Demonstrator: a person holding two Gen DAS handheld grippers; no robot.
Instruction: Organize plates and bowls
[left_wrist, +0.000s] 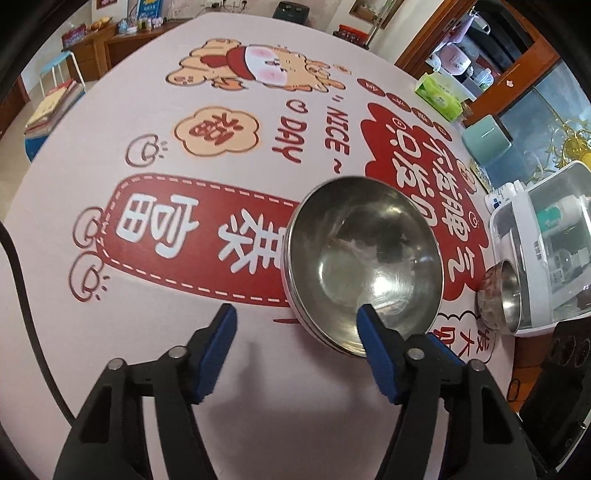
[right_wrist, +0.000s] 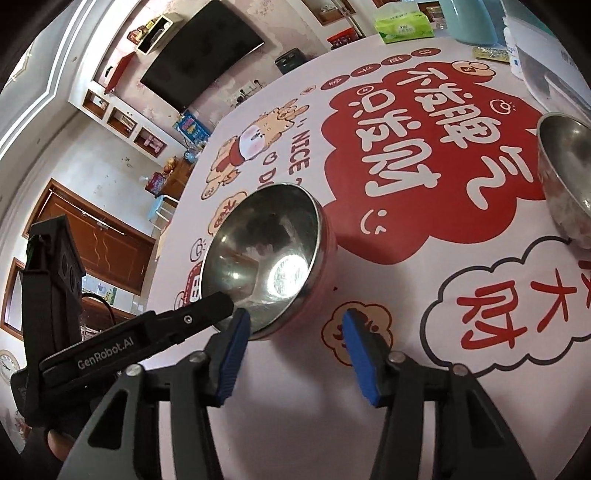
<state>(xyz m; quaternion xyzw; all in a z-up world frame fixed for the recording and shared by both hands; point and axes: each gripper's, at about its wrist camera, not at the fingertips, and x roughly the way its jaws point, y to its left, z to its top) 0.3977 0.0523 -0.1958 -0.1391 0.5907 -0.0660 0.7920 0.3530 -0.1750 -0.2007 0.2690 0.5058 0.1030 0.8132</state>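
Steel bowl (left_wrist: 364, 266) sits frame center on desk (left_wrist: 147, 350) w/ left claw (left_wrist: 297, 328) open, one finger over its rim; right claw (right_wrist: 291, 328) open nearby.

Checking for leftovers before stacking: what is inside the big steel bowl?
The big steel bowl looks empty: only glare and reflections. The left hand-held gripper covers a small part of its near rim.

bright daylight | glare in steel bowl (right_wrist: 286, 277) | soft shadows | fisheye-warped, dark edges
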